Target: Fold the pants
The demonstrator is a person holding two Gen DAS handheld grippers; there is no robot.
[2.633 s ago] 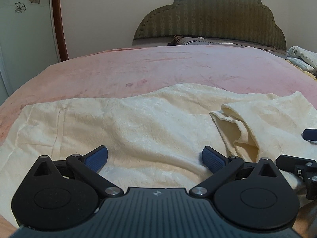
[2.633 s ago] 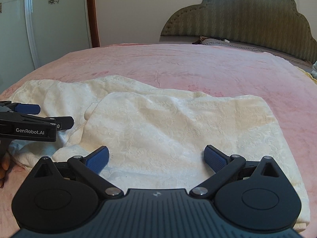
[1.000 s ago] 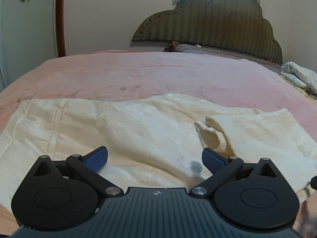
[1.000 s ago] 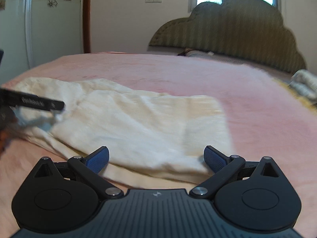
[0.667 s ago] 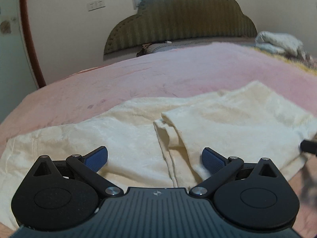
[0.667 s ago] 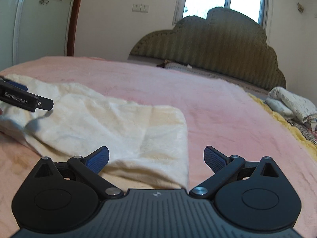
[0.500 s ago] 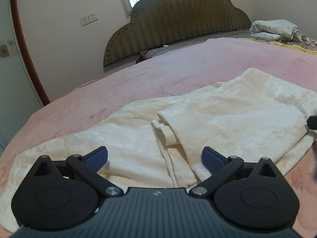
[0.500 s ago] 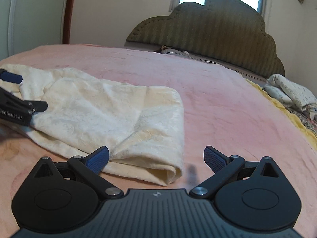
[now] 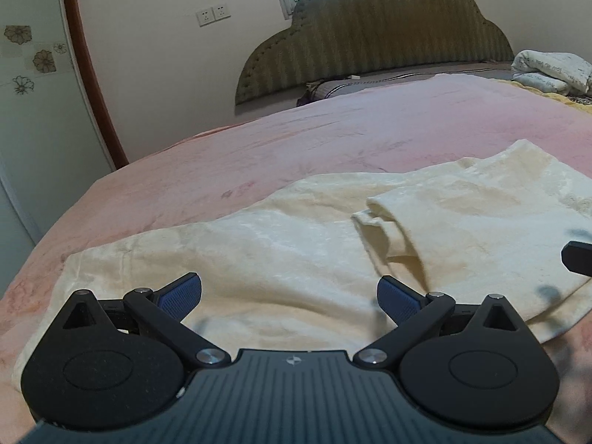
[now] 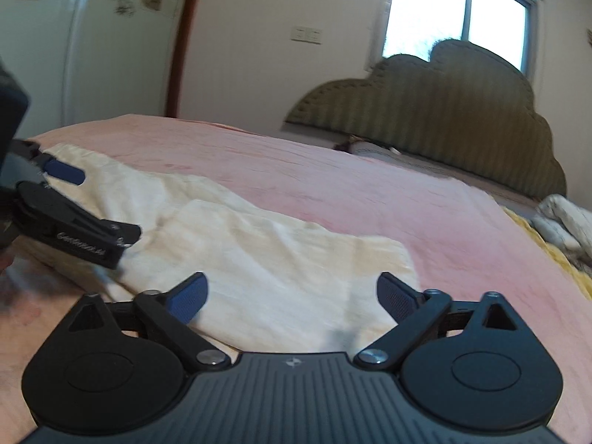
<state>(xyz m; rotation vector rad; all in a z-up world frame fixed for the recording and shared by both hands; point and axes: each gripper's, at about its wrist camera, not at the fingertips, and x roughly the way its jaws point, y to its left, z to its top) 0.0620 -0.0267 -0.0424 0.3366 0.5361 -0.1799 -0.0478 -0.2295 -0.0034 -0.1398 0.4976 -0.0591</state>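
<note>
Cream pants lie flat on the pink bedspread, with one part folded over on the right side. My left gripper is open and empty, low over the near edge of the pants. My right gripper is open and empty over the folded end of the pants. The left gripper also shows in the right wrist view, at the left over the pants. A tip of the right gripper shows at the right edge of the left wrist view.
A green padded headboard stands at the far end of the bed. Bundled bedding lies at the far right, also in the right wrist view. A wardrobe door with flower prints is on the left.
Both grippers have shifted and turned while staying open. The pants, with one part folded over, have not visibly moved. The right wrist view now looks higher and is blurred by motion.
</note>
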